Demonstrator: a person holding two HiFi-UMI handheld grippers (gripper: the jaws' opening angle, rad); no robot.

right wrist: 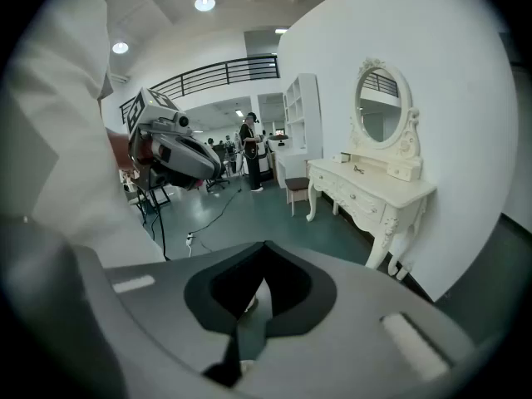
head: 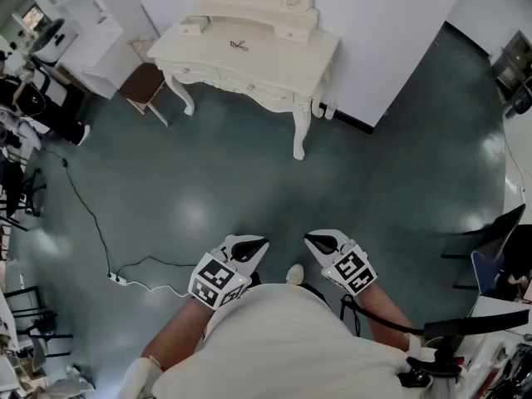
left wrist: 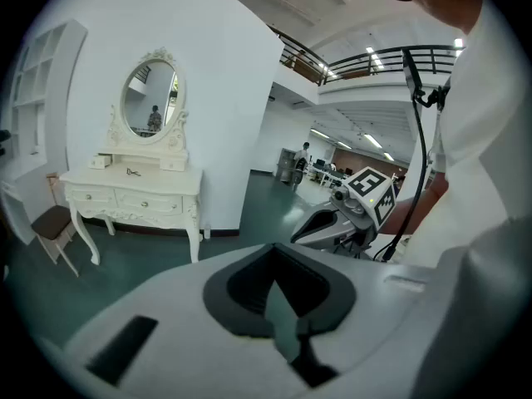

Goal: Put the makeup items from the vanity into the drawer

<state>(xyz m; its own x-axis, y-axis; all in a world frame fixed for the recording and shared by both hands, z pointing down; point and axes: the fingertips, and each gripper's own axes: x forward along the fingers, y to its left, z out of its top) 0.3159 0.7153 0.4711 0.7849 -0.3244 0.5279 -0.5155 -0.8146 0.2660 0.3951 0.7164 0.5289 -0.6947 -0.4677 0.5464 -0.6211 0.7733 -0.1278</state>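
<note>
From my head camera I saw my left gripper (head: 256,244) and my right gripper (head: 314,241) held low in front of my body, side by side over the bare green floor (head: 249,181), both well apart from the white vanity (head: 274,65) against the wall. A small dark thing (head: 238,46) lay on the vanity top between two little white boxes (head: 193,28); it was too small for me to tell what it was, perhaps a makeup tool. The drawers (head: 218,75) in the vanity front were closed. A brown-seated chair (head: 143,83) stood just beside the vanity's left end, and a black cable (head: 90,219) trailed over the floor to a power strip (head: 116,278). In the left gripper view my jaws stood nearly together, with only a thin strip of floor showing between them and nothing held; beyond them I saw the vanity with its oval mirror (left wrist: 150,96) and the dark thing on top. In the right gripper view the jaws were likewise drawn close on nothing, the vanity stood off to the right, and a person (right wrist: 251,152) stood far back by a white shelf (right wrist: 303,115).
</note>
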